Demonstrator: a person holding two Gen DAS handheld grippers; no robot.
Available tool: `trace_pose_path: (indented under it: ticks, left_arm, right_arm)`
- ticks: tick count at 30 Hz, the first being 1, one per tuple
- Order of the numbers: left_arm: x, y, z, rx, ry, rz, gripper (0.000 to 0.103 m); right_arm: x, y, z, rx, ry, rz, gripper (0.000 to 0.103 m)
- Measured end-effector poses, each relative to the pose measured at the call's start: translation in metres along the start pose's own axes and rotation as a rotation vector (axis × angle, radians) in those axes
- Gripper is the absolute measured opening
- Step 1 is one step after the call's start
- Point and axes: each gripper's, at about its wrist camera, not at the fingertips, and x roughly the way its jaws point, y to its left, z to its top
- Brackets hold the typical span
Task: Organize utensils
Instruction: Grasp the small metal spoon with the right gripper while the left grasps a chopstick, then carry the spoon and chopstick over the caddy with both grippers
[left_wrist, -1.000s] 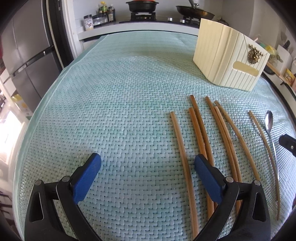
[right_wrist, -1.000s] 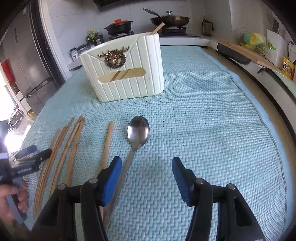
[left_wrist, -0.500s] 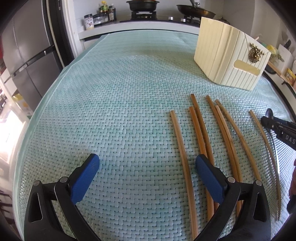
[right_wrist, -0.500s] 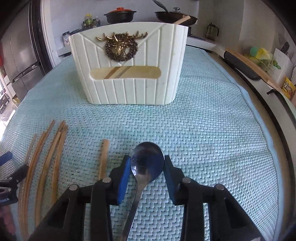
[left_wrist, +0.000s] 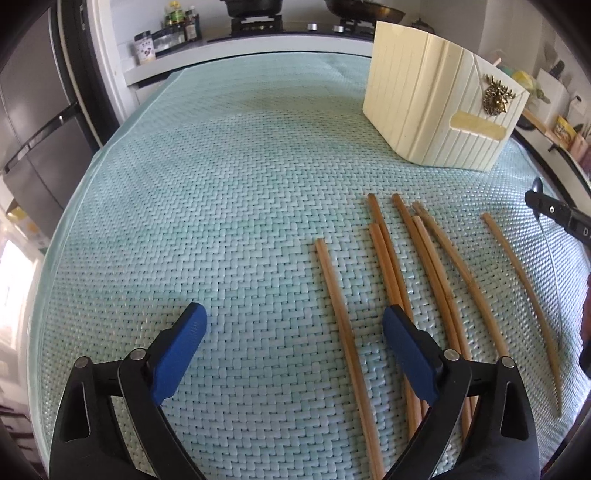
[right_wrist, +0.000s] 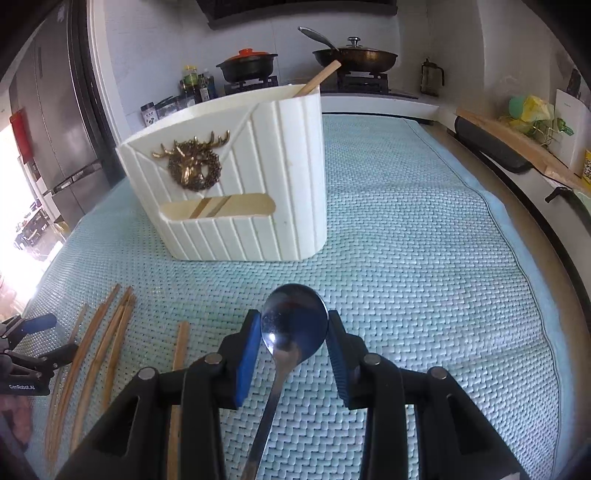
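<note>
seven loose chopsticks (left_wrist: 384, 258) on the counter mat (left_wrist: 221, 206), one more standing in the cream holder (right_wrist: 236, 177). one spoon (right_wrist: 293, 325), bowl clamped between right gripper (right_wrist: 293, 343) fingers, tilted downward before the holder. left gripper (left_wrist: 291, 347) closing, nothing gripped, one chopstick beneath.

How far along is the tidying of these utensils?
Barely begun. One chopstick already stands in the cream holder. The right gripper grips the spoon by its bowl. The left gripper, closing, holds nothing; the chopsticks are still on the mat.
</note>
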Motion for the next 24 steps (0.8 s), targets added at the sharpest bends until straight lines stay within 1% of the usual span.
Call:
trace_pose_path:
  ticks: [1, 3, 4, 6, 7, 8, 9, 11, 13, 16, 20, 24]
  left_arm:
    - [0.000, -0.002, 0.002, 0.008, 0.003, -0.005, 0.089]
    - [0.000, -0.007, 0.007, 0.027, 0.014, -0.015, 0.074]
    - [0.000, -0.010, 0.010, 0.035, 0.020, -0.017, 0.069]
    - [-0.001, -0.011, 0.011, 0.046, 0.026, -0.028, 0.050]
    - [-0.001, -0.012, 0.013, 0.047, 0.027, -0.032, 0.045]
    - [-0.001, -0.012, 0.013, 0.048, 0.028, -0.030, 0.038]
    - [-0.001, -0.011, 0.014, 0.045, 0.027, -0.033, 0.025]
    - [0.001, -0.008, 0.017, 0.032, 0.028, -0.061, 0.007]
    - [0.002, -0.004, 0.019, 0.005, 0.029, -0.093, 0.005]
    - [0.001, 0.002, 0.024, -0.018, 0.011, -0.115, 0.004]
    - [-0.017, 0.009, 0.024, -0.057, -0.050, -0.147, 0.004]
    - [-0.043, 0.011, 0.024, -0.071, -0.119, -0.159, 0.004]
  right_arm:
    - [0.000, -0.004, 0.003, 0.001, -0.015, 0.013, 0.036]
    - [0.002, -0.009, 0.008, 0.008, -0.030, 0.041, 0.036]
    - [0.003, -0.011, 0.011, 0.016, -0.036, 0.053, 0.036]
    - [0.003, -0.015, 0.016, 0.029, -0.050, 0.073, 0.036]
    - [0.001, -0.017, 0.019, 0.030, -0.060, 0.081, 0.036]
    - [-0.001, -0.018, 0.022, 0.028, -0.070, 0.089, 0.036]
    - [-0.004, -0.017, 0.023, 0.024, -0.079, 0.096, 0.036]
    - [-0.012, -0.017, 0.025, 0.020, -0.098, 0.111, 0.036]
    - [-0.021, -0.015, 0.028, 0.012, -0.116, 0.124, 0.036]
    - [-0.039, -0.009, 0.032, -0.013, -0.147, 0.137, 0.036]
    - [-0.064, -0.005, 0.033, -0.029, -0.183, 0.147, 0.036]
    - [-0.081, -0.002, 0.030, -0.026, -0.211, 0.156, 0.036]
